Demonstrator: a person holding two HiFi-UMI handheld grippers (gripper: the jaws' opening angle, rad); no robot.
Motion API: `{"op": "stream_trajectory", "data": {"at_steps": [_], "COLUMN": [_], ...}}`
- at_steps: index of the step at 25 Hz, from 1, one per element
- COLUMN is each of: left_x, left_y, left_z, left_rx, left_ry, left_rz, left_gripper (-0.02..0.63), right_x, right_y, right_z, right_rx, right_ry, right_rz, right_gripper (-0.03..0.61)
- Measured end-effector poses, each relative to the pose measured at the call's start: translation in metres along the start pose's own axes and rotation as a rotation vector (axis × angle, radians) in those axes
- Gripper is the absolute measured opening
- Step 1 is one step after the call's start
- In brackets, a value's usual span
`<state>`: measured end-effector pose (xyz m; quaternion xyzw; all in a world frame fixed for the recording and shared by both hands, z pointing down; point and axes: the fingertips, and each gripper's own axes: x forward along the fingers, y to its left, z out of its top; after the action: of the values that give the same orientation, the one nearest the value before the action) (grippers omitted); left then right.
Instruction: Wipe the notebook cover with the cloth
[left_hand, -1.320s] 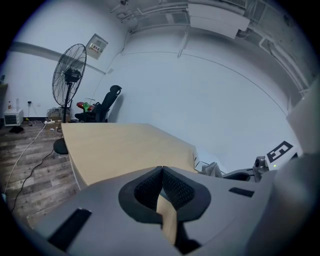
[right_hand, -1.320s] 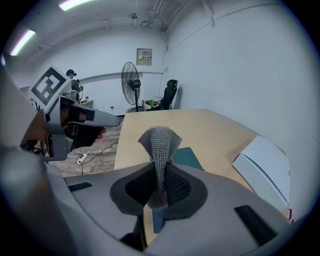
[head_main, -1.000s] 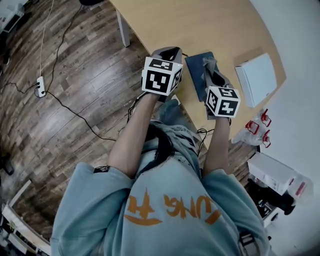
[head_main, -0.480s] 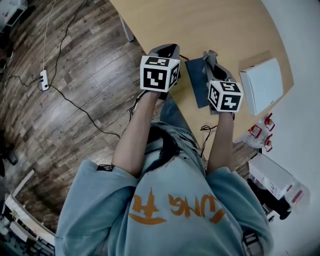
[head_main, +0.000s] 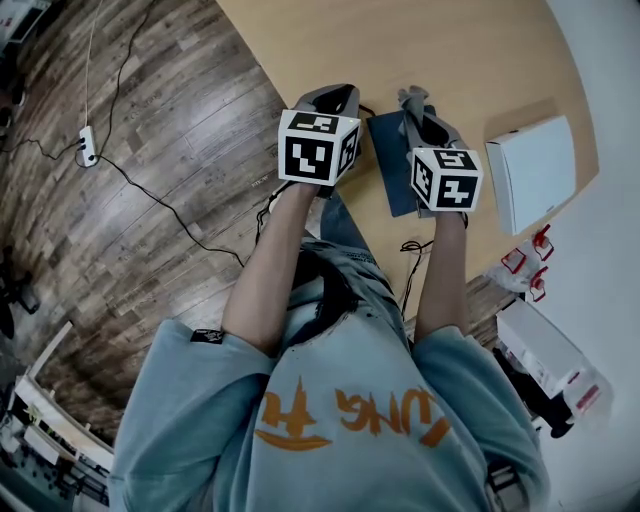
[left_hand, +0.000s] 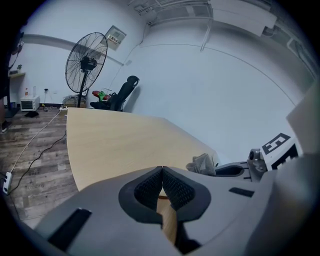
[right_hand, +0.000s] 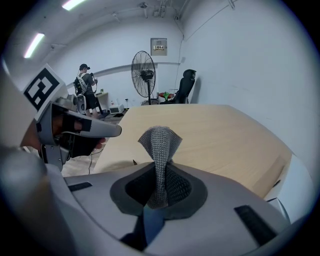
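Your right tool (head_main: 424, 122), pinching the cloth (head_main: 411, 98), hung over the notebook (head_main: 388, 165); your left tool (head_main: 336, 98), pressed together, flanked it.

Pale wooden tabletop (head_main: 450, 50) filling the upper middle of the frame, under my jaws.
A dark blue notebook (head_main: 388, 165) lies flat on it near the lower edge, and a flat white box (head_main: 530, 170) sits at its right edge, apart from the notebook. At left, the plank floor (head_main: 150, 130) carries a power strip (head_main: 88, 146) and black cables (head_main: 160, 225).
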<state>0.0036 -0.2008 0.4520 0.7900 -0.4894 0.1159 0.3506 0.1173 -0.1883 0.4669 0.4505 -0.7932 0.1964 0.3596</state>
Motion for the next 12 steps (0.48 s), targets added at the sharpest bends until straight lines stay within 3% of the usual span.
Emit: {"op": "stream_trajectory", "data": {"at_steps": [12], "left_x": [0.006], "left_y": [0.013], "left_z": [-0.011], "left_rx": [-0.01], "left_ry": [0.028], "left_rz": [0.035], "left_gripper": [0.018], "right_x": [0.029], "right_y": [0.002], "right_z": [-0.007], "right_rx": [-0.024], "right_ry": [0.043], "right_rz": [0.033], "right_gripper": [0.029]}}
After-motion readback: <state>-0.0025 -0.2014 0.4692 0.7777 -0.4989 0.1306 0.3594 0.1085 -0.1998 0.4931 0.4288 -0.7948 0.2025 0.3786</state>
